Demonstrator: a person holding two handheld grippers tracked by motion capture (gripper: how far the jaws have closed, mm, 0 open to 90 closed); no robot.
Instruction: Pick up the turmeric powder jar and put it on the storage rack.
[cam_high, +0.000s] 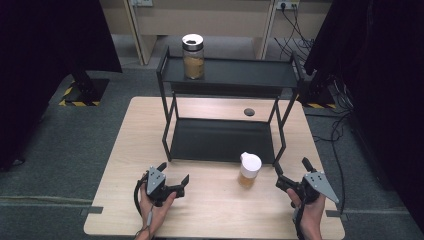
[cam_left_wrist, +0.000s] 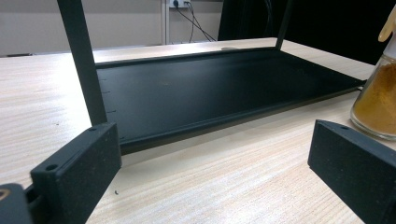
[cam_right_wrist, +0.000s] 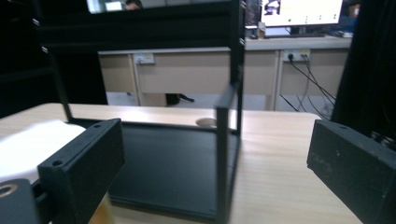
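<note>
Seemingly the work is at its approach stage: from the high view, both grippers rest low on the wooden table (cam_high: 125, 150) with nothing between their jaws. The left gripper (cam_high: 174, 178) sits at about seven o'clock of the table, jaws apart; the right gripper (cam_high: 292, 172) sits at about five o'clock, jaws likewise apart. Between them, just in front of the black rack's lower shelf (cam_high: 222, 140), stands a small white-lidded jar (cam_high: 249, 170) of yellow-brown powder, nearer the right gripper. A second, larger jar (cam_high: 193, 56) with a dark lid stands on the rack's upper shelf (cam_high: 250, 74) toward eleven o'clock. I judge the next move to be a reach for the small jar, probably by the right gripper, which needs to turn toward nine o'clock and straddle the jar below its lid.

Along the left gripper's own view, its wide-open jaws frame bare tabletop; the powder jar (cam_left_wrist: 377, 100) shows at three o'clock, and the rack's front post (cam_left_wrist: 84, 60) rises at eleven o'clock.

From the right gripper view, the jaws stand well apart, and the jar's white lid (cam_right_wrist: 32, 147) blurs in at nine o'clock behind the left jaw. The rack's near post (cam_right_wrist: 223, 154) stands straight ahead; it could snag a jaw if the jar is carried toward the shelf.
</note>
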